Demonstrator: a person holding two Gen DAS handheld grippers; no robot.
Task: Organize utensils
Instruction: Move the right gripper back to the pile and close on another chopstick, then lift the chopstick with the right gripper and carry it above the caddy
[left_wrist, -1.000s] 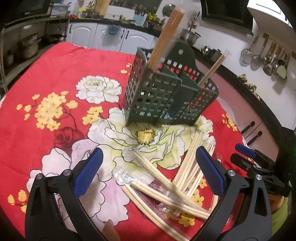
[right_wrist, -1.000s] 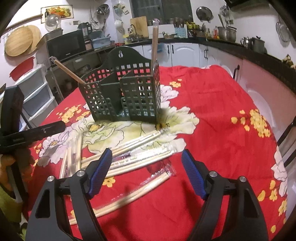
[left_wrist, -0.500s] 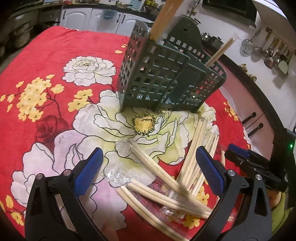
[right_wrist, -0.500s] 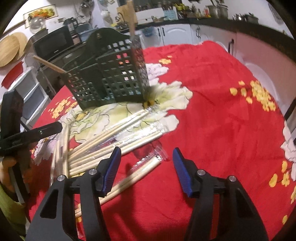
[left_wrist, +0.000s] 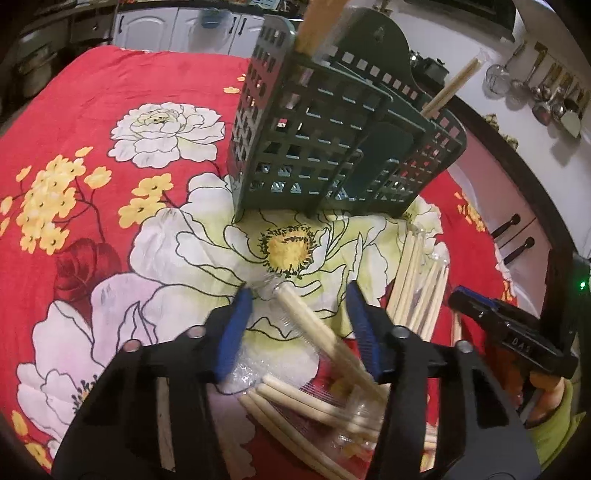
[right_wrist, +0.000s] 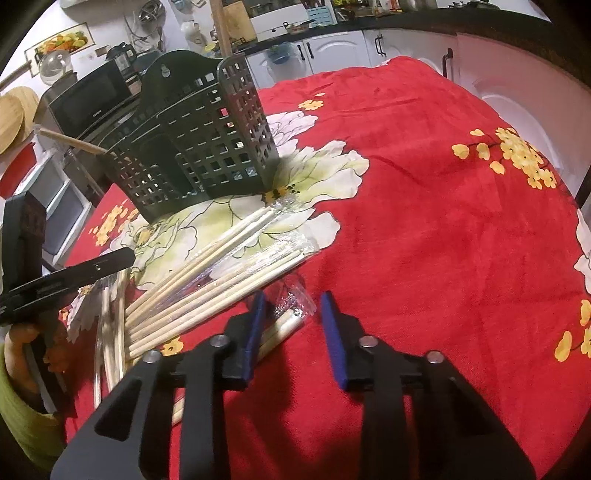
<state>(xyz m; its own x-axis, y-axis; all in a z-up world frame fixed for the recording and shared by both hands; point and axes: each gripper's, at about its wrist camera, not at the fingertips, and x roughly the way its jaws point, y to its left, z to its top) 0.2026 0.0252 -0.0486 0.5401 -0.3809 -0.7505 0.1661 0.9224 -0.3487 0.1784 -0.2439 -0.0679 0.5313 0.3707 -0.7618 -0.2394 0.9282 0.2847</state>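
A dark green slotted utensil basket (left_wrist: 332, 136) stands on the red flowered tablecloth (left_wrist: 110, 88), with wrapped chopsticks sticking up from it; it also shows in the right wrist view (right_wrist: 199, 144). Several plastic-wrapped chopstick pairs (left_wrist: 417, 284) lie scattered in front of it, also in the right wrist view (right_wrist: 221, 273). My left gripper (left_wrist: 299, 291) is partly open, its blue pads either side of one wrapped pair (left_wrist: 314, 325). My right gripper (right_wrist: 291, 299) is partly open, straddling the end of another wrapped pair (right_wrist: 280, 328).
White kitchen cabinets (right_wrist: 332, 51) and a dark counter ring the table. A microwave (right_wrist: 92, 99) sits behind the basket. Ladles hang on the wall (left_wrist: 546, 92). The right gripper shows at the right of the left wrist view (left_wrist: 517, 339).
Both grippers have lowered toward the chopsticks and narrowed their jaws. Each now straddles a wrapped pair. The basket has not moved.
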